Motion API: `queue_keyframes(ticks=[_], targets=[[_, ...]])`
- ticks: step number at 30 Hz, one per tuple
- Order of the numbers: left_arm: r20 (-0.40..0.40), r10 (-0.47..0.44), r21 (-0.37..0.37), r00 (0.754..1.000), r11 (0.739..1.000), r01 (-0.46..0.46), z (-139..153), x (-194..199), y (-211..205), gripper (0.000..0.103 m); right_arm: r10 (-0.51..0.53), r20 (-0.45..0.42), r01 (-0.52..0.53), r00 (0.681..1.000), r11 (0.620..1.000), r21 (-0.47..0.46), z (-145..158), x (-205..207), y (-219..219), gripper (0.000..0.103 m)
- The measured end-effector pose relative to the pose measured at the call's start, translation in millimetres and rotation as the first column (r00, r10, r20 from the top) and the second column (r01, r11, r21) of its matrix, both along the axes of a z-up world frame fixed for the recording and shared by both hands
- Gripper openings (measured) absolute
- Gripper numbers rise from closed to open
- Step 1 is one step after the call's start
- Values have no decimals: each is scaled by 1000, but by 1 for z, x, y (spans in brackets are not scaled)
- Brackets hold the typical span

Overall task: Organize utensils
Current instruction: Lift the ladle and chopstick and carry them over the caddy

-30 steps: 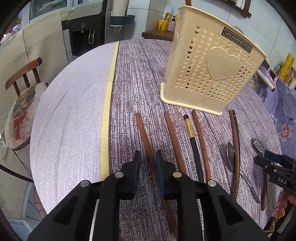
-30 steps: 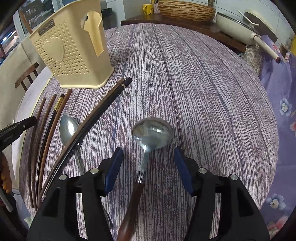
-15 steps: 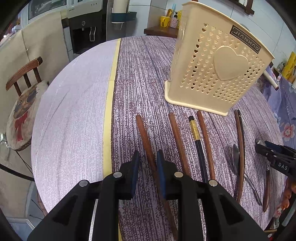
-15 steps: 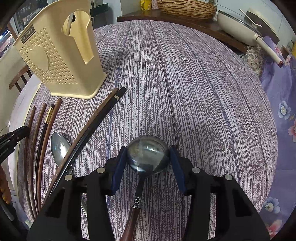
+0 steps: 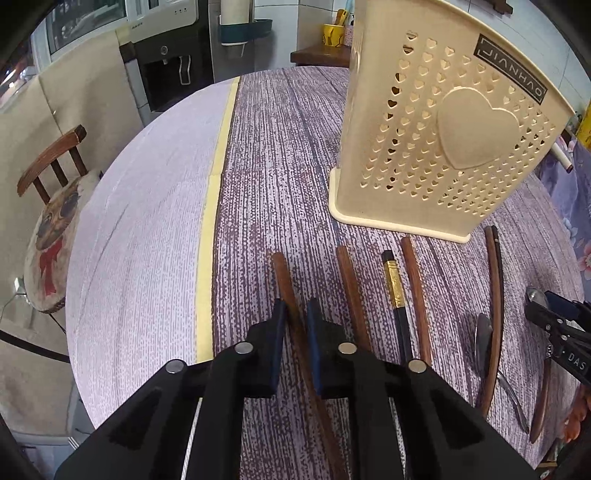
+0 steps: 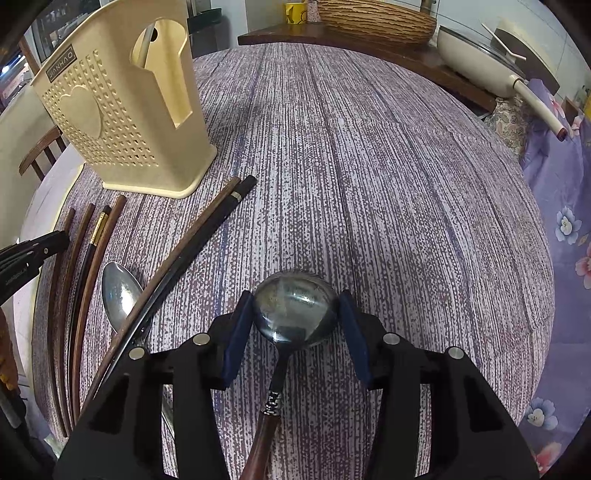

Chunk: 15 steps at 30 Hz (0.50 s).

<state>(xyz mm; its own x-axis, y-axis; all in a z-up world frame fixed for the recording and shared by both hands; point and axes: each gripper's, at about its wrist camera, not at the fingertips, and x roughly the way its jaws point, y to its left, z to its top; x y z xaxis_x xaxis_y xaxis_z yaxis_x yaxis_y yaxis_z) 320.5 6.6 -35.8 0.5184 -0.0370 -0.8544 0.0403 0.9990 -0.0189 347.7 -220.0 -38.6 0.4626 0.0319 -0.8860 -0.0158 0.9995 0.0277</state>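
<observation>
Clamping the leftmost chopstick, the left hand-held gripper sits near the worktop's left edge; the right hand-held gripper, wide a second ago, now pinches the spoon bowl — both ready for the caddy.

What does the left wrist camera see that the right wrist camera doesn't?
Only the left view shows the water dispenser and the chair's cushioned seat. Only the right shows a woven basket, a white pan and the round spoon's bowl between the right hand-held gripper. Both show the cream utensil holder, chopsticks and the oval spoon.
</observation>
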Motion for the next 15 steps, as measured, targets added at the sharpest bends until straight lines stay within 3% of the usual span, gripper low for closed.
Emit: queue_keyframes(ticks=[15], targets=[[56, 36, -34, 998, 999, -34, 8, -5, -2, 9, 5, 84, -7, 996, 1000, 31, 14, -9, -3, 48]])
